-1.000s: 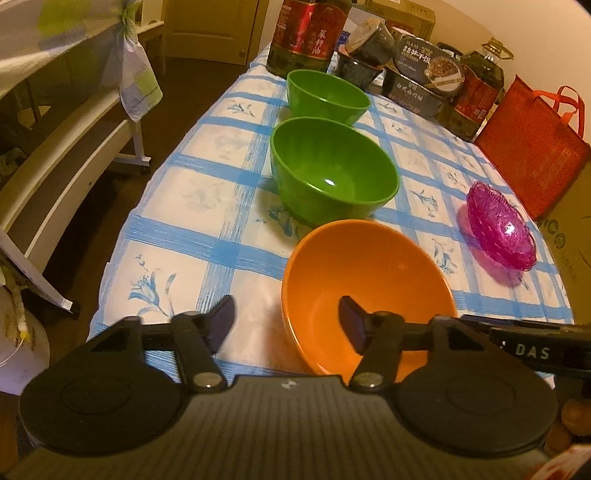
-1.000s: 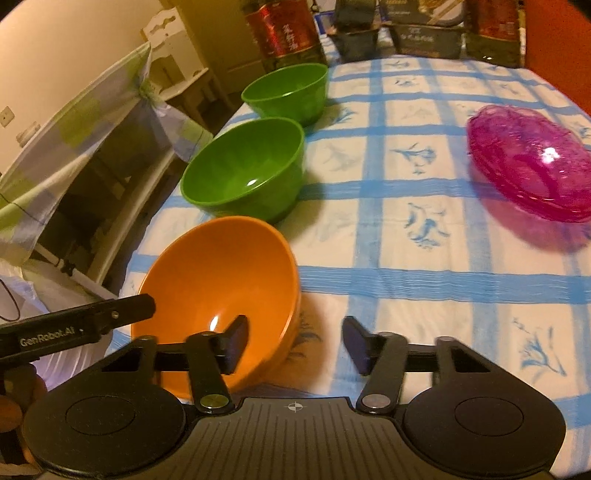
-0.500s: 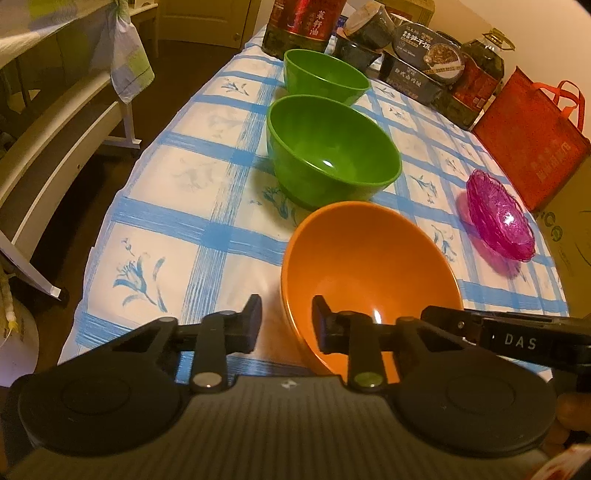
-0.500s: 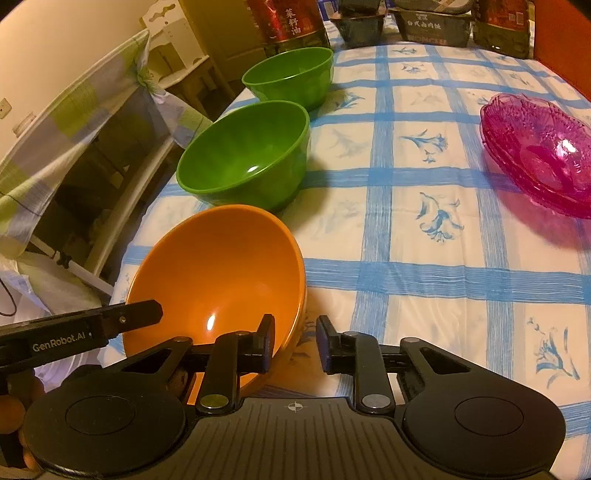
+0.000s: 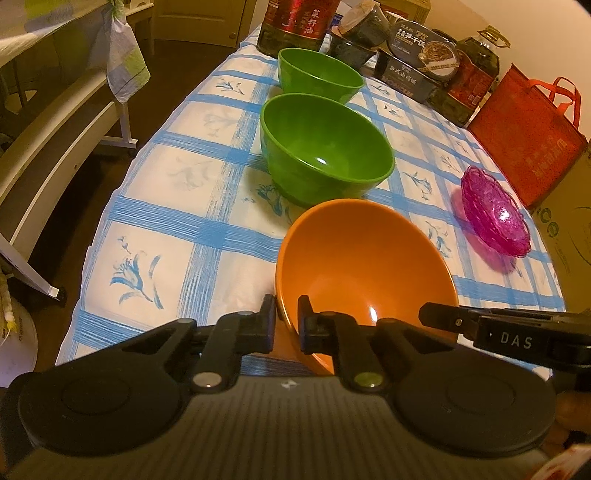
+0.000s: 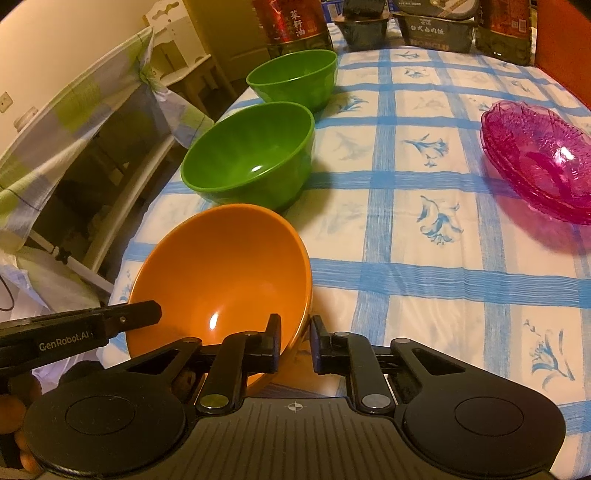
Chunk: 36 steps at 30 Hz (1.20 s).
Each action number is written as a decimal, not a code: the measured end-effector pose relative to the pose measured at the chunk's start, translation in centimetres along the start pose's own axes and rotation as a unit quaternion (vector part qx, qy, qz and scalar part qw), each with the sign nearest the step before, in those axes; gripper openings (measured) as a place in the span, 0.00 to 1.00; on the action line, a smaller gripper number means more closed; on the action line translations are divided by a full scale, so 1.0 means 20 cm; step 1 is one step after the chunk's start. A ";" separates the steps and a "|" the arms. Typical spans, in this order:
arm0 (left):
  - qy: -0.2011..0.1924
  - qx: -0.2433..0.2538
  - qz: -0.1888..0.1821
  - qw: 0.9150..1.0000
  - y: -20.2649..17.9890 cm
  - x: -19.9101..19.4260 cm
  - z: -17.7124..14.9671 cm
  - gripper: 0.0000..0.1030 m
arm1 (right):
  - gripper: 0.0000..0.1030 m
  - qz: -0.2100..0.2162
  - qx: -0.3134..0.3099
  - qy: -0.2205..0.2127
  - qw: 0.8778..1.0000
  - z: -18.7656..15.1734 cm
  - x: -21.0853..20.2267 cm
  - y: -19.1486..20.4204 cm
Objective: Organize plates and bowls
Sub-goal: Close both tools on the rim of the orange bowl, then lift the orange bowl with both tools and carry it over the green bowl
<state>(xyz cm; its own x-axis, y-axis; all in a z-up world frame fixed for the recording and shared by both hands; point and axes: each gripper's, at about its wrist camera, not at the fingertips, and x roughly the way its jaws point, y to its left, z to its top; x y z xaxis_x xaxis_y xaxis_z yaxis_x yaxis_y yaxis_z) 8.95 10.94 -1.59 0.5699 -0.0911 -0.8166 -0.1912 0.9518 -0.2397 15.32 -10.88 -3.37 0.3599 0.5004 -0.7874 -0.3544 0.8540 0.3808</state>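
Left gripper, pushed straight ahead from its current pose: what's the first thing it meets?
The left gripper is already shut on the near rim of the orange bowl, so the bowl would be pushed with it; next in line looks like the nearer green bowl, though depth is uncertain.

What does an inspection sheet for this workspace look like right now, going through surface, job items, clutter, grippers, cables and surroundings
Surface: table under a blue-checked floral cloth.
Job's things: orange bowl tilted at the near edge; two green bowls, near one and far one, upright in a row; pink glass dishes stacked to the right.
Clutter: oil bottles, food boxes, red bag at the far end.
Grippers: left gripper and right gripper each clamp the orange bowl's rim.
Cables: nothing seen.
Surroundings: cloth-draped furniture to the left.
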 end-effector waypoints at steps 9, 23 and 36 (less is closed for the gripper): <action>-0.008 0.007 -0.005 1.000 -0.03 -0.05 0.01 0.10 | 0.15 0.000 0.003 -0.008 1.000 0.00 -0.06 0.00; -0.038 0.009 -0.027 0.999 -0.08 -0.20 0.20 0.10 | 0.15 0.003 0.009 -0.048 0.999 0.16 -0.23 0.05; -0.073 0.004 -0.016 0.997 -0.07 -0.17 0.58 0.10 | 0.15 0.006 -0.021 -0.078 0.997 0.52 -0.17 0.13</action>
<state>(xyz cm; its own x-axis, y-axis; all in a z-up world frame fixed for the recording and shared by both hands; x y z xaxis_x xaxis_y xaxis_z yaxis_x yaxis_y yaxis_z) 16.53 13.37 7.50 0.6860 -0.0780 -0.7234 -0.1649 0.9517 -0.2589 22.19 -8.80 5.40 0.4839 0.5287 -0.6974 -0.3939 0.8432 0.3659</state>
